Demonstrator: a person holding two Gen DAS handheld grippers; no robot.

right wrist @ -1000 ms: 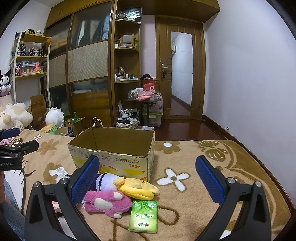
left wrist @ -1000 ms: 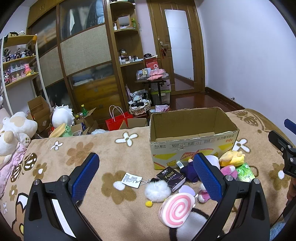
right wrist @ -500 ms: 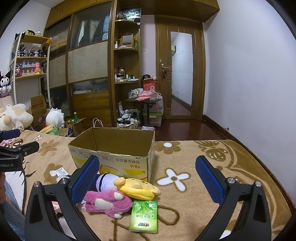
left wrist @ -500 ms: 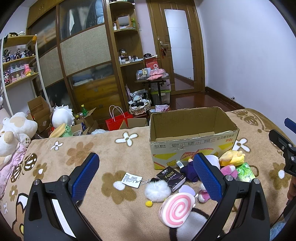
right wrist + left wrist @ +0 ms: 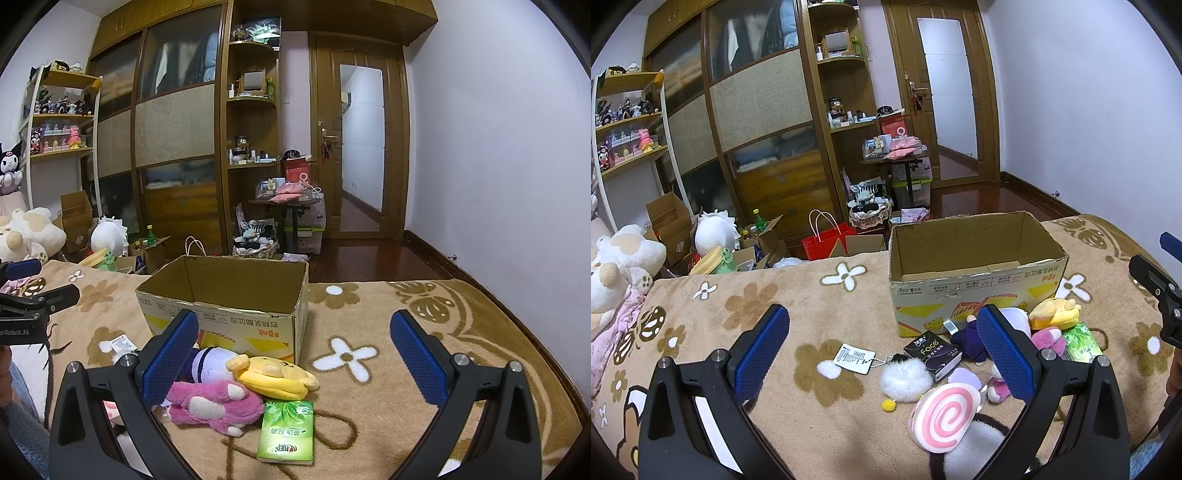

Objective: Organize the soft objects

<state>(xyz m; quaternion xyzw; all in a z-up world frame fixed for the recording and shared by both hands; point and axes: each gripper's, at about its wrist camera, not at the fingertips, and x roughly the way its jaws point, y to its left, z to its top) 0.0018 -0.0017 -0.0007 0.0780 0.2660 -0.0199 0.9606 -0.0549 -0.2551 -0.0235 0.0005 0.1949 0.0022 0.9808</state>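
An open cardboard box point(image 5: 975, 284) stands on the flowered blanket; it also shows in the right wrist view point(image 5: 229, 295) and looks empty inside. In front of it lie a white pompom point(image 5: 905, 377), a pink swirl cushion point(image 5: 943, 415), a black tissue pack point(image 5: 932, 352), a purple doll point(image 5: 971, 341), a yellow plush point(image 5: 273, 376), a pink plush point(image 5: 214, 404) and a green tissue pack point(image 5: 286, 435). My left gripper point(image 5: 882, 354) is open above the pompom. My right gripper point(image 5: 295, 358) is open above the plushes.
Large plush toys point(image 5: 617, 266) lie at the bed's left edge. Past the bed's far edge are a red bag point(image 5: 827, 245), boxes and a wardrobe point(image 5: 757, 122). A white tag point(image 5: 854, 357) lies by the pompom.
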